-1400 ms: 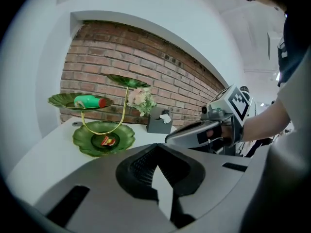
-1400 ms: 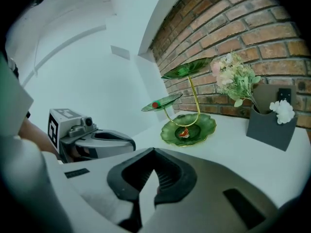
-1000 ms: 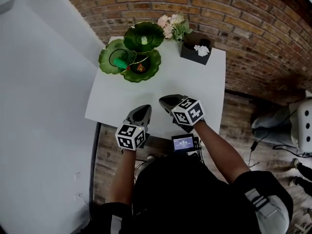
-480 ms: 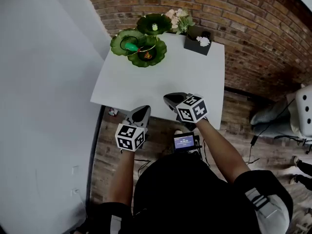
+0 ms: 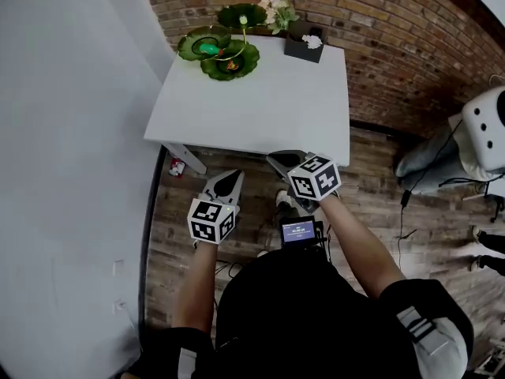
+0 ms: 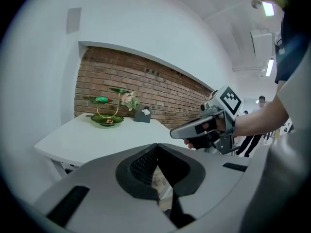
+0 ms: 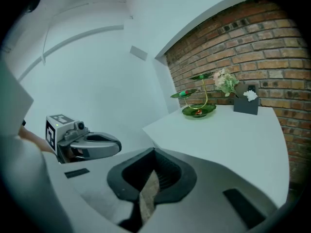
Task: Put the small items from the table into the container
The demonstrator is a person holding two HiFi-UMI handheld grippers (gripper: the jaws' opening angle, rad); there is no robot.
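The container, a tiered stand of green leaf-shaped dishes (image 5: 221,50), stands at the far left corner of the white table (image 5: 260,105). A green item (image 5: 207,48), a reddish item (image 5: 231,65) and a pale item (image 5: 243,20) lie in its dishes. Both grippers hang over the wooden floor, short of the table's near edge. My left gripper (image 5: 230,176) is shut and holds nothing, and so is my right gripper (image 5: 276,159). The stand also shows far off in the left gripper view (image 6: 107,111) and the right gripper view (image 7: 197,103).
A black box with white tissue (image 5: 305,44) and pale flowers (image 5: 276,10) sit at the table's back edge by the brick wall. A white wall runs along the left. Cables and a white seat (image 5: 485,125) are on the floor at right.
Both grippers have drawn back from over the table's near edge to over the floor. The table and the green stand now sit farther away in the view.
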